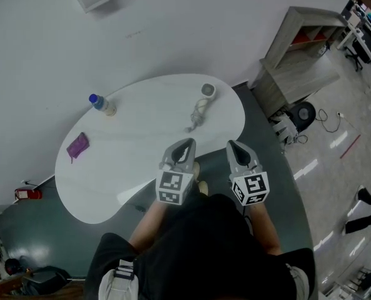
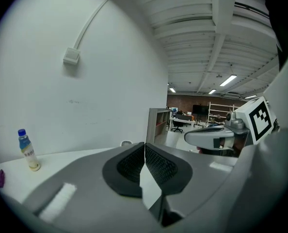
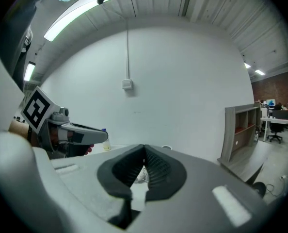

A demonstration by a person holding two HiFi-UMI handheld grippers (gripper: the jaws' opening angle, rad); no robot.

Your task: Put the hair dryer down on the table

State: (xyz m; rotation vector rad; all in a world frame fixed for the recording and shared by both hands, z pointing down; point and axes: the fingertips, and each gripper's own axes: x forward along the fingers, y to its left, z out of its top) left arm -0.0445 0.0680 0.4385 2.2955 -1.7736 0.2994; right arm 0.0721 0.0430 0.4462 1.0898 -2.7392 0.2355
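The hair dryer (image 1: 201, 107) lies on the white bench (image 1: 142, 167), toward its far right part, with its round end pointing away from the person and a thin grey piece, its cord or handle as far as I can tell, trailing back toward the near edge; nothing touches it; the left tongs (image 1: 186, 144) and the right tongs (image 1: 236, 146) hang side by side over the near edge, well apart from it, and each gripper view shows the ribbed pads pressed together at the tip with nothing between them, so both are closed and empty; by that lie the putting-down looks done, and the step in hand is to leave the hair dryer as it rests; the sound way is to keep both tongs closed and high, move them only on the person's side of the bench, and stay off the trailing grey piece, since a snag there could drag or roll it; the bottle (image 1: 102, 104) and the purple thing (image 1: 78, 145) sit far to the left, out of any likely path
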